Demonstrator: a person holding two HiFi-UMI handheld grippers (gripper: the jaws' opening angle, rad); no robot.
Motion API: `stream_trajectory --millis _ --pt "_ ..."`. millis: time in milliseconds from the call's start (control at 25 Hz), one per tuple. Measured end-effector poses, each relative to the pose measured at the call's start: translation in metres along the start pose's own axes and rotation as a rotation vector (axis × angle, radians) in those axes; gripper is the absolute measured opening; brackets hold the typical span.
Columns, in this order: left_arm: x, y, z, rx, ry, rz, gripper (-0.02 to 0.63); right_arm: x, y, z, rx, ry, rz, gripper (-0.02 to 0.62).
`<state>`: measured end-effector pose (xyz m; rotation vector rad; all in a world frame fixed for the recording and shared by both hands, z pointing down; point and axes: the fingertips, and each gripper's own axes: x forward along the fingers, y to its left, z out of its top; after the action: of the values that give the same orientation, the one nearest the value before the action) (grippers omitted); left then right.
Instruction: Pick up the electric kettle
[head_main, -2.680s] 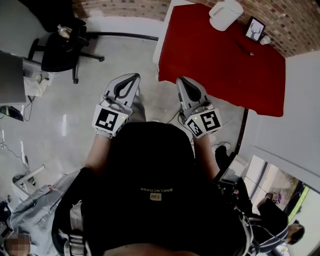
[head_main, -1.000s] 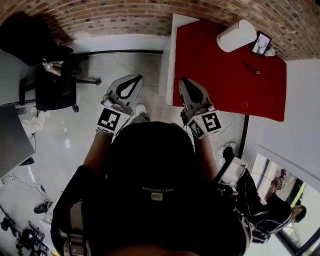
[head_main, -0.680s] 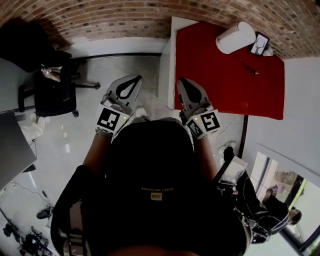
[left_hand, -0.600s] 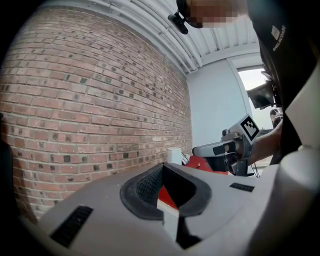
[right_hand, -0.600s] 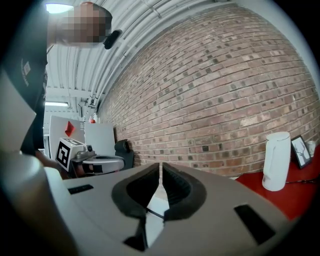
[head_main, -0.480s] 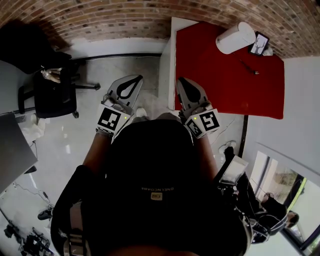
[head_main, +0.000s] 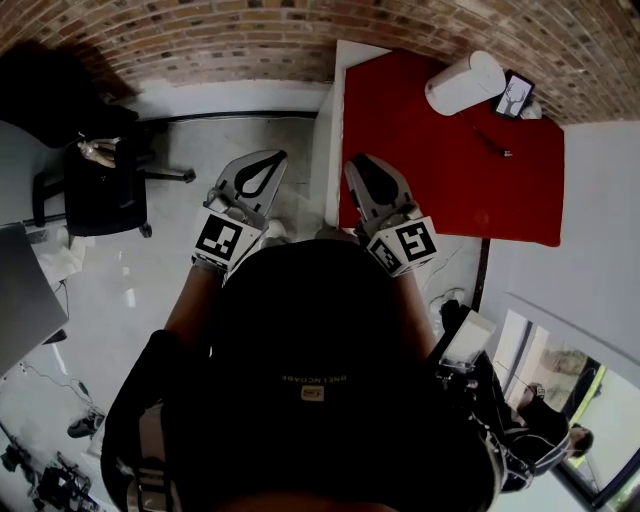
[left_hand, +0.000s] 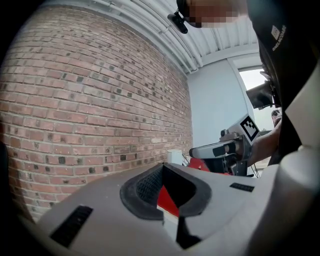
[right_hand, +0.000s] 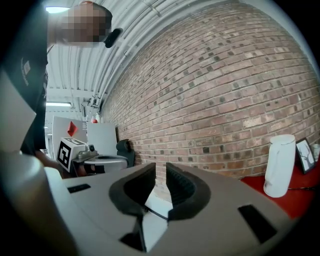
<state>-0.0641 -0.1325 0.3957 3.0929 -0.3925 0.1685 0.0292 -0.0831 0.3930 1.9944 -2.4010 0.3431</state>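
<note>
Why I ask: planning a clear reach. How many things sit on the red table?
4: white electric kettle at the far edge, framed picture right of it, small pale thing beside that, dark pen nearer. The table has its near corner partly hidden.

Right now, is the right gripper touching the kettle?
Apart. Head view shows bare red table between right gripper and kettle. The gripper's jaws have just been opening, nothing between them.

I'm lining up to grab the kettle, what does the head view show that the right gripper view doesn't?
Only the head view: the right gripper's marker cube and the red table's whole top. Only the right gripper view: that gripper's jaws, just opened slightly, nothing between them. Both: the electric kettle, the picture frame, the left gripper and brick wall.
</note>
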Motion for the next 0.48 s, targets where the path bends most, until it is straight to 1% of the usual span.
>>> stream_trajectory --millis 120,200,360,480 --pt "0.012 -0.006 0.003 0.009 0.002 0.011 0.005 -0.001 -0.013 0.005 0.006 -0.001 0.012 0.076" --pt "0.020 -0.011 0.003 0.001 0.004 0.024 0.005 -0.003 -0.024 0.008 0.008 -0.003 0.016 0.088" --pt "0.034 -0.016 0.006 0.007 0.011 0.043 0.005 -0.007 -0.049 0.011 0.026 -0.015 0.012 0.108" --pt "0.043 -0.018 0.009 -0.009 0.011 0.064 0.005 -0.009 -0.068 0.011 0.040 -0.019 0.005 0.131"
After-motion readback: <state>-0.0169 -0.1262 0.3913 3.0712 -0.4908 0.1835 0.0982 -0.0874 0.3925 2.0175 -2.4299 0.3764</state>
